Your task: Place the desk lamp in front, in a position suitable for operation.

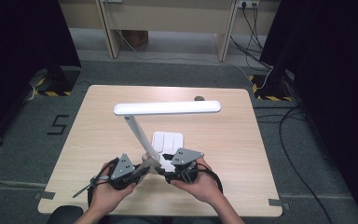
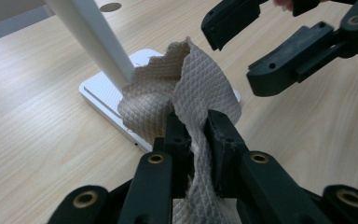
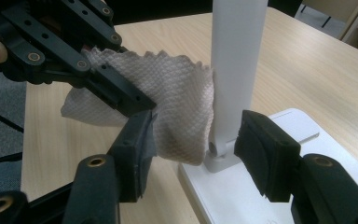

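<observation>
A white desk lamp stands mid-table, its long head (image 1: 167, 108) level over a slanted arm (image 1: 137, 132) and a flat base (image 1: 168, 141). My left gripper (image 2: 198, 133) is shut on a beige quilted paper towel (image 2: 168, 93), which rests against the foot of the lamp arm (image 2: 95, 37). My right gripper (image 3: 193, 140) is open, its jaws standing either side of the lamp arm's foot (image 3: 233, 70), with the towel (image 3: 177, 102) between them too. In the high view both grippers, left (image 1: 142, 171) and right (image 1: 168, 169), meet at the base's near edge.
The wooden table (image 1: 223, 135) has a small dark round hole (image 1: 199, 98) at its far edge. Black curtains and stands flank the table; cables run over the grey floor at the right. A desk's legs stand behind.
</observation>
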A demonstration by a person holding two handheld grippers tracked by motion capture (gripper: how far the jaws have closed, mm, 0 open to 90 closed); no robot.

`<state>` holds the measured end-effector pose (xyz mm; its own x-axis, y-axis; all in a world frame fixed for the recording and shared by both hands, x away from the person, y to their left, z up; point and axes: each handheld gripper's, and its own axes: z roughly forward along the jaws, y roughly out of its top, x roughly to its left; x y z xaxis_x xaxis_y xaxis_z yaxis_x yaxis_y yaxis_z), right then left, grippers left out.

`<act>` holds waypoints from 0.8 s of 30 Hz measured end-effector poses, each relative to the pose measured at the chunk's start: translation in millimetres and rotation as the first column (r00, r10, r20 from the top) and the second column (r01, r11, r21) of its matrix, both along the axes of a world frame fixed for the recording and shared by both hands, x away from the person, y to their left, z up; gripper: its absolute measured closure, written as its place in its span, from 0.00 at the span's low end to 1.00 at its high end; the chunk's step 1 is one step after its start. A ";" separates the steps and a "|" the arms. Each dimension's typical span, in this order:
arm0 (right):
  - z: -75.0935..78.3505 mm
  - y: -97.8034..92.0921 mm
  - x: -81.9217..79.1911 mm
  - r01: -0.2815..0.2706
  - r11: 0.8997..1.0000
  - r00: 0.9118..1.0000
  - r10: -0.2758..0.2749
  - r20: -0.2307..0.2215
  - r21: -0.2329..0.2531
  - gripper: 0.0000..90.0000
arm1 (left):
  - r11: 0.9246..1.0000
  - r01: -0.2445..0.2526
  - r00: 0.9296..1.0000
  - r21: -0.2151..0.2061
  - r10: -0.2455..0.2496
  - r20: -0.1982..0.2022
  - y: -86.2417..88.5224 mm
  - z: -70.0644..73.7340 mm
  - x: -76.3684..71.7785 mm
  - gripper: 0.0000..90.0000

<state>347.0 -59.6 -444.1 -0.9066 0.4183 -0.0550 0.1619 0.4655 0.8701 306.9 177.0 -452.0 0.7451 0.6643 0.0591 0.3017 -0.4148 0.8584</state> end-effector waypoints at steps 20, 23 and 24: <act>13.0 -3.8 -2.6 -0.017 0.999 0.998 0.019 0.062 -0.035 0.54 | 0.999 0.052 0.997 0.010 -0.052 0.055 -12.4 11.1 1.3 0.87; 13.7 -4.2 -2.8 -0.021 0.999 0.998 0.023 0.055 -0.036 0.55 | 0.998 0.060 0.996 0.012 -0.061 0.060 -14.4 10.3 0.4 0.87; 14.2 -4.5 -2.6 -0.024 0.999 0.998 0.026 0.055 -0.036 0.55 | 0.998 0.064 0.996 0.013 -0.064 0.060 -14.7 10.7 0.1 0.87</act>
